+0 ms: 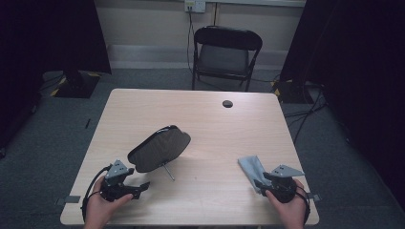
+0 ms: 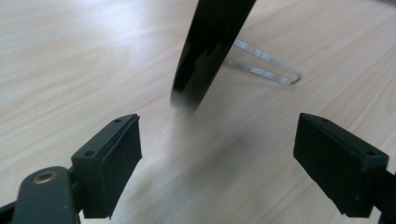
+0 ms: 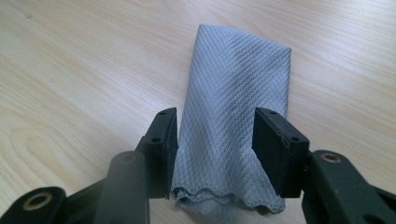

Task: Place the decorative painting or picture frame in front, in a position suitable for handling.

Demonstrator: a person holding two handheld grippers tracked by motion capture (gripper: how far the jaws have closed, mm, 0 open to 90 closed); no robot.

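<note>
On the table [image 1: 200, 114]: one mirror [image 1: 159, 148], one cloth [image 1: 252, 169], two tools.

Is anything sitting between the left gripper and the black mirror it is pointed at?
Nothing visible. The left gripper has open jaws aimed at the lower edge of the tilted mirror, with bare table between them. The mirror's wire stand lies behind it, not in the path.

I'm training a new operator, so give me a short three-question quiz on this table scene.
1. True or false: the left gripper is shut on the dark oval panel.
2. What lies between the jaws of the right gripper? A) grey cloth B) sponge C) cup
3. What props the panel up?
Key: 1 false, it stands open; 2 A; 3 a wire stand.
</note>
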